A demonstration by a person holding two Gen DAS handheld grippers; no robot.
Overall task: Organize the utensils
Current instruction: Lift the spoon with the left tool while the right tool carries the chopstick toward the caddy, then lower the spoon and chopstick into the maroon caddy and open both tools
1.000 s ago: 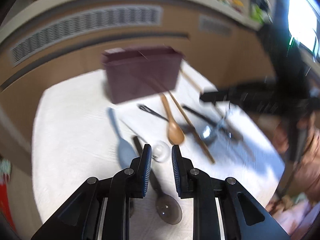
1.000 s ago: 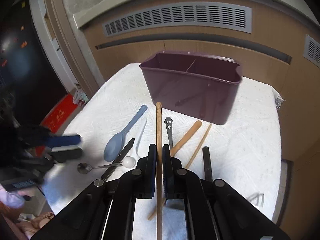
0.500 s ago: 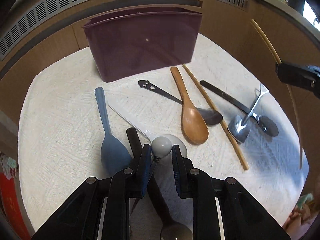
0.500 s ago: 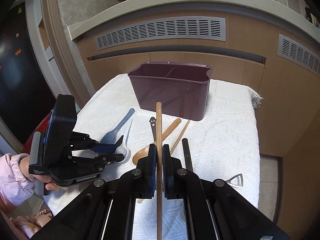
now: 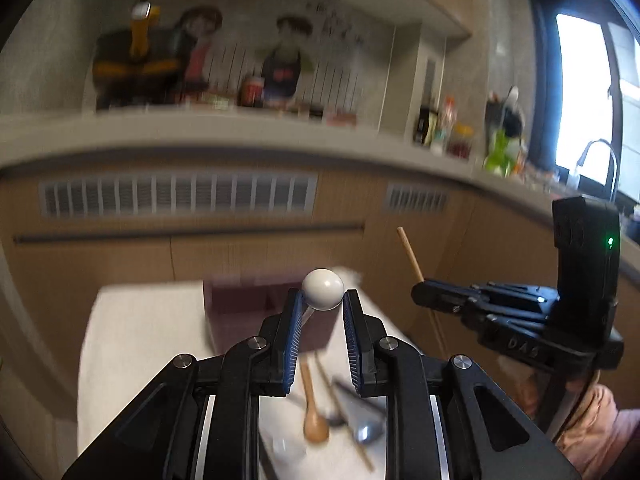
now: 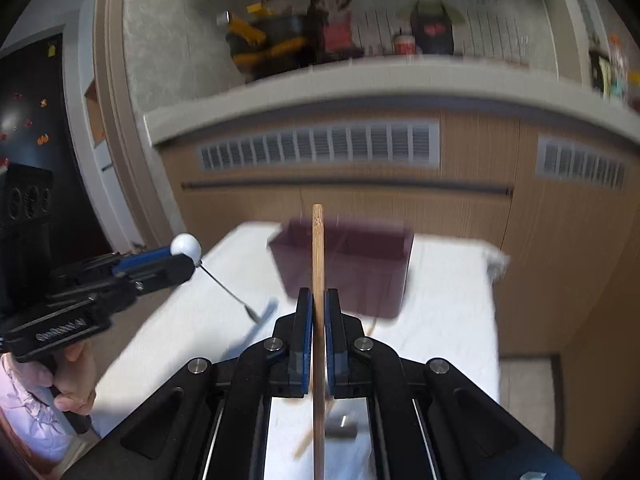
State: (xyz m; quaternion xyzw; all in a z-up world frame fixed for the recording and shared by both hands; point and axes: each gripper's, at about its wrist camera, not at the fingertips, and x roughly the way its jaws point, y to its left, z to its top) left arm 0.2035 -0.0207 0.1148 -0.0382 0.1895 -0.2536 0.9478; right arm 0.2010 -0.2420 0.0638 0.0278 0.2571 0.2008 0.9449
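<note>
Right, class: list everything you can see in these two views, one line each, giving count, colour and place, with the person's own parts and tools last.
Caddy: one, dark purple, far end of the table.
Table cloth: one, white, covering the table.
Ball-ended spoon: one, white ball on a thin metal stem, held in the left tool.
Chopstick: one, light wood, held in the right tool.
Wooden spoon: one, brown, lying on the cloth.
Other utensils: blurred, count unclear, on the cloth.
Cabinet vents: grey, behind the table.
Hand: one, gripping the left tool's handle.
Left tool: black, blue pads.
Right tool: black, blue pads.
</note>
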